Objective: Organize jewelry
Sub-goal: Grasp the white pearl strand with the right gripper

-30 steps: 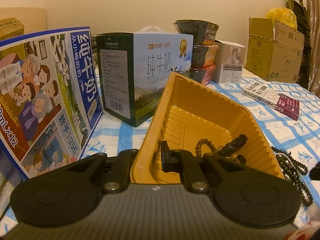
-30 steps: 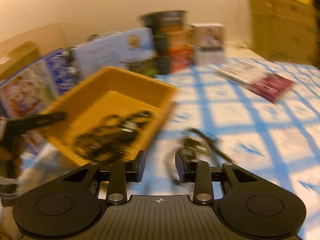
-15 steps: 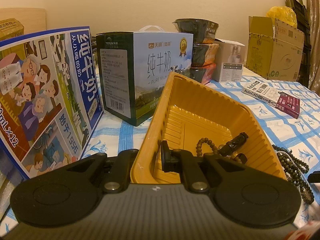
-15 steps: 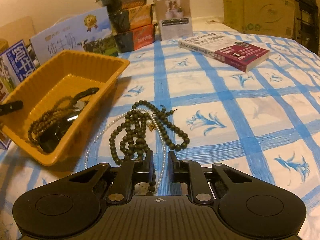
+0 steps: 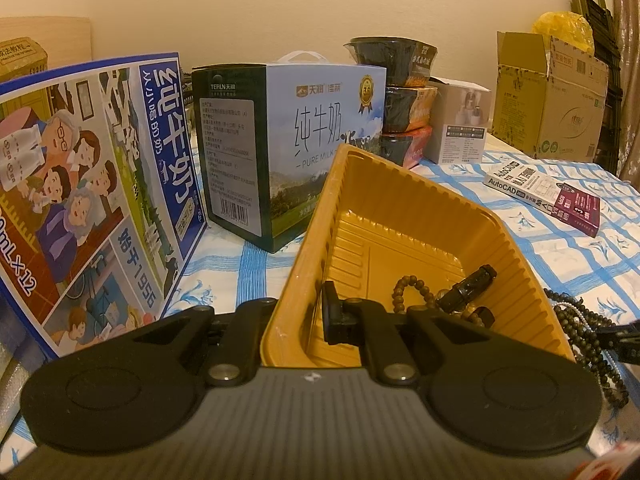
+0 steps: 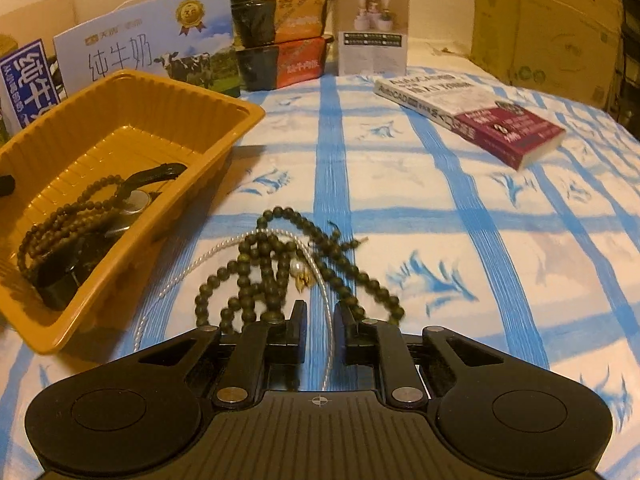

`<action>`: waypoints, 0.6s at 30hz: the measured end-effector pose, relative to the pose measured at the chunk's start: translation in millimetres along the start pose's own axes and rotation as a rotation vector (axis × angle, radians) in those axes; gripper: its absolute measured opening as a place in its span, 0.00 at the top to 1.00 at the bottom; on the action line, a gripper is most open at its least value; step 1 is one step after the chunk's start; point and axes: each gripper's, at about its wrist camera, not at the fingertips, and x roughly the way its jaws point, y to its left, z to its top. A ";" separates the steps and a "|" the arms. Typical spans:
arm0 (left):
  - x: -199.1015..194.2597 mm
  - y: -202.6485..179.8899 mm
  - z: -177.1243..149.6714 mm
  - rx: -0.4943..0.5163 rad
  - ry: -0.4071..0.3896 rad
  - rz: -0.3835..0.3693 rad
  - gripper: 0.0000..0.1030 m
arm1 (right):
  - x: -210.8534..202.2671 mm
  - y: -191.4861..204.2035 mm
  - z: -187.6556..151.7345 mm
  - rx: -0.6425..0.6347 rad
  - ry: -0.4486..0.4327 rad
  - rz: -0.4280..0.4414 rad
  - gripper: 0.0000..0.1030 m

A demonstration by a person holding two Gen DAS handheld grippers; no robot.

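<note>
We take the yellow tray (image 6: 224, 142) as our landmark. Our left gripper (image 5: 298, 312) has its jaws pinched nearly shut on the tray's near wall, one finger inside and one outside, so the tray sits tilted. Inside it lie a brown bead strand (image 6: 60, 216) and a dark watch (image 6: 136, 196).

Just right of the tray, on the blue-checked cloth (image 6: 460, 184), the dark green bead necklace (image 6: 260, 276) lies tangled with a thin pearl strand (image 6: 224, 244). Our right gripper (image 6: 320, 316) hangs over the near end of that pile, jaws narrowly apart, with the pearl strand running between them. Whether the pads already press it, we cannot tell.

The risk we see is a grip on the slippery pearl strand alone: lifted, it could slide free, or drag the green beads along and spill them short of the tray. The tilted tray could also slip from its thin-walled pinch.

The near loops vanish under the gripper body, the beads are blurred, and from the left wrist view the pile is cut off at the right edge.
</note>
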 end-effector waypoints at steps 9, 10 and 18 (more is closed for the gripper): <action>0.1 0.2 -0.1 -0.001 0.000 0.000 0.91 | 4.8 0.4 0.2 -0.079 -0.020 -0.049 0.98; 0.0 0.2 0.1 0.000 0.000 0.000 0.91 | 3.6 -2.3 0.0 -0.067 -0.022 -0.056 0.98; -0.2 0.4 -0.2 -0.005 -0.001 0.001 0.91 | -42.1 -14.2 16.6 -0.005 -0.144 -0.003 0.98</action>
